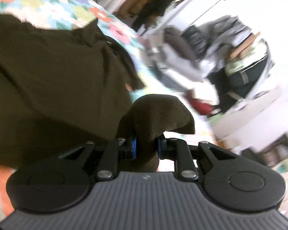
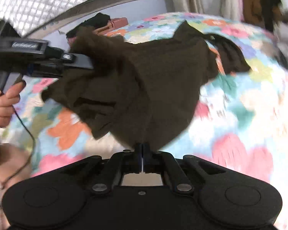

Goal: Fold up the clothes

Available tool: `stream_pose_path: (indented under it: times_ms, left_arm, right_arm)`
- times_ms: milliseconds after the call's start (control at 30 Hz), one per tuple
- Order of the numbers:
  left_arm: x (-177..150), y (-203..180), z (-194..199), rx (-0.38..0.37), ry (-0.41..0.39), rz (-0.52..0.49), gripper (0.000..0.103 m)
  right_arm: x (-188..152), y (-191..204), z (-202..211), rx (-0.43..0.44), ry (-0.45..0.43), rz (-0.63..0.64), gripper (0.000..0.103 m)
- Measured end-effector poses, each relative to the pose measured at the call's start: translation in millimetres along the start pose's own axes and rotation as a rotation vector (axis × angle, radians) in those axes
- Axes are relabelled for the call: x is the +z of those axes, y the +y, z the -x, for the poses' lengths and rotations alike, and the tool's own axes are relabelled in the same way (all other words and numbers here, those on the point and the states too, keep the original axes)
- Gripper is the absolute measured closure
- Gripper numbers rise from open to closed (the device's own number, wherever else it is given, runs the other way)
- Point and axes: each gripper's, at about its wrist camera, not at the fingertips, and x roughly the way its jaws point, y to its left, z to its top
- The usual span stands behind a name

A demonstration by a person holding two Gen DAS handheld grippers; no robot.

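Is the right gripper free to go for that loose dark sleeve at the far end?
Probably not: the right gripper is shut on the brown garment's near edge, so it must release first. The sleeve itself lies uncovered.

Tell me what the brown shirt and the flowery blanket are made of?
The brown shirt looks like soft knitted cloth, maybe cotton: fine ribs show in the bunch between the left gripper pads, and it droops in folds. The flowery blanket looks like printed or quilted fabric, matte; the blur hides its weave.
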Motion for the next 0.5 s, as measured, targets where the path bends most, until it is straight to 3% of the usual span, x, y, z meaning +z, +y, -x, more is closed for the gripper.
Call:
stream_pose_path:
  times_ms: [33,67,167,300,433,500]
  left_arm:
    - [-5,0,3,-0.011,0.002,0.026,0.082]
    - [-11,0,1,0.036,0.02,0.038,0.082]
    - [-29,-1,-13,0.142,0.09,0.021,0.082]
    - [-53,-11,-23,0.064,0.164,0.057,0.082]
    - [-81,-44,-18,-0.047,0.224,0.048,0.087]
    - [-102,-64,-21,-0.03,0.289,-0.004,0.086]
  right_arm:
    - [-9,-3,8,0.01,0.014,-0.016,0.102]
    - [-18,-5,16,0.02,0.029,-0.031,0.102]
    - [-35,-11,16,-0.123,0.088,-0.015,0.102]
    - [-29,-31,31,-0.096,0.012,-0.16,0.102]
    - [-21,-19,48,-0.007,-0.072,-0.173,0.095]
    - [-21,-22,51,0.07,-0.098,-0.224,0.093]
